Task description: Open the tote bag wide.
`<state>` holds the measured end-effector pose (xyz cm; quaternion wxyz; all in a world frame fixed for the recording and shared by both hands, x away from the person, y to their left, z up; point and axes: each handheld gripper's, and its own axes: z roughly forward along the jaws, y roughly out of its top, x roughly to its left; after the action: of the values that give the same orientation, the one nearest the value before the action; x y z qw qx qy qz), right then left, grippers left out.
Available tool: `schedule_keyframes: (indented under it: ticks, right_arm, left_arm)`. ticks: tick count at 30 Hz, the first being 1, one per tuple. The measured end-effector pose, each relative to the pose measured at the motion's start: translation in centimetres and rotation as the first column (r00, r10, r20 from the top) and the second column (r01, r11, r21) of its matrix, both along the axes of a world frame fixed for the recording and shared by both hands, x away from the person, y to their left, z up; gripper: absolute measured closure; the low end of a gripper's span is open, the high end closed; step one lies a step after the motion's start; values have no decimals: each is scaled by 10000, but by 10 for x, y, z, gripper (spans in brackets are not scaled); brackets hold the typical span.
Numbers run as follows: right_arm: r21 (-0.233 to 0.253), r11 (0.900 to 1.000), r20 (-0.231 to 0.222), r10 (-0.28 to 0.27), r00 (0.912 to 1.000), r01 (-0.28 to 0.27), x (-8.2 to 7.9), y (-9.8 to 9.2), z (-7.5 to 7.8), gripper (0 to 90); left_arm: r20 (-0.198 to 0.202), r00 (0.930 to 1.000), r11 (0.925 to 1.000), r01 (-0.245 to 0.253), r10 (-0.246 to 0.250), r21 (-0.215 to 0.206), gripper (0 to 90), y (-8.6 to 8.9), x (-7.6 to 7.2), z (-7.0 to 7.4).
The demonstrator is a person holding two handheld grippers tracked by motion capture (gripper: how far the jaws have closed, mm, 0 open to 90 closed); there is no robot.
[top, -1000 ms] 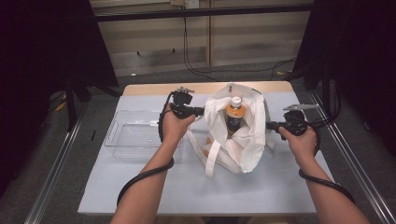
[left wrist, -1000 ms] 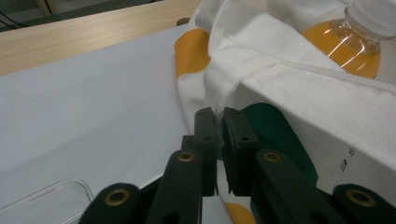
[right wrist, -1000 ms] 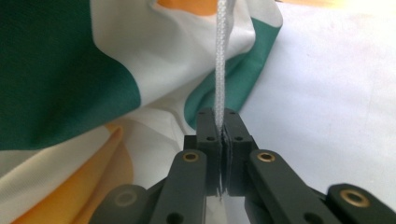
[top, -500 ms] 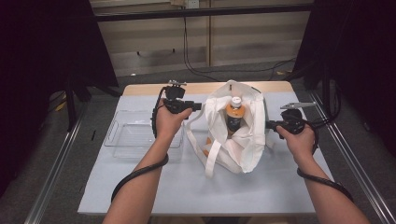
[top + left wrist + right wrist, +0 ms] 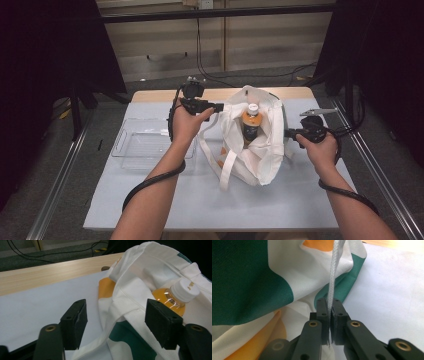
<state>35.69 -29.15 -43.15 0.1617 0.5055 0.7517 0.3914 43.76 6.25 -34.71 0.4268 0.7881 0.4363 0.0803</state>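
Tote bag [image 5: 255,145] holds bottle [image 5: 251,122] upright | left gripper [image 5: 116,322] jaws spread at bag rim | right gripper [image 5: 330,315] clamps bag strap [image 5: 333,270]

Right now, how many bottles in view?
1. An orange-drink bottle with a white cap stands in the open white tote bag at mid-table, also seen from the left gripper view. The bag could hide more; the clear tray looks empty.

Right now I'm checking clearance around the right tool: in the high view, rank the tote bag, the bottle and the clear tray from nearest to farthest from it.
1. Tote bag: touching the right tool, which pinches its edge.
2. Bottle: inside the bag, toward the left hand.
3. Clear tray: far left of the table, beyond the left forearm.
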Motion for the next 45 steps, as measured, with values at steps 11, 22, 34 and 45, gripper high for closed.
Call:
schedule_keyframes:
  ticks: [11,22,34,45]
  right_arm:
    - [-28,10000,59,11,10000,-11,-1,2,1,863]
    - [7,10000,37,-80,10000,80,-1,2,-1,861]
    - [12,9992,-185,-403,9990,403,-4,-10,-14,875]
    - [73,9977,-334,-673,9972,676,-9,-26,-24,870]
  left_arm:
    - [-456,9985,9993,284,-295,-252,196,-15,-5,-9]
    - [-906,9944,9970,584,-537,503,449,-20,-10,-21]
    - [-961,9954,9939,151,-45,1094,699,-9,-9,-40]
    - [-925,9956,9945,-17,114,1048,780,-5,-10,-43]
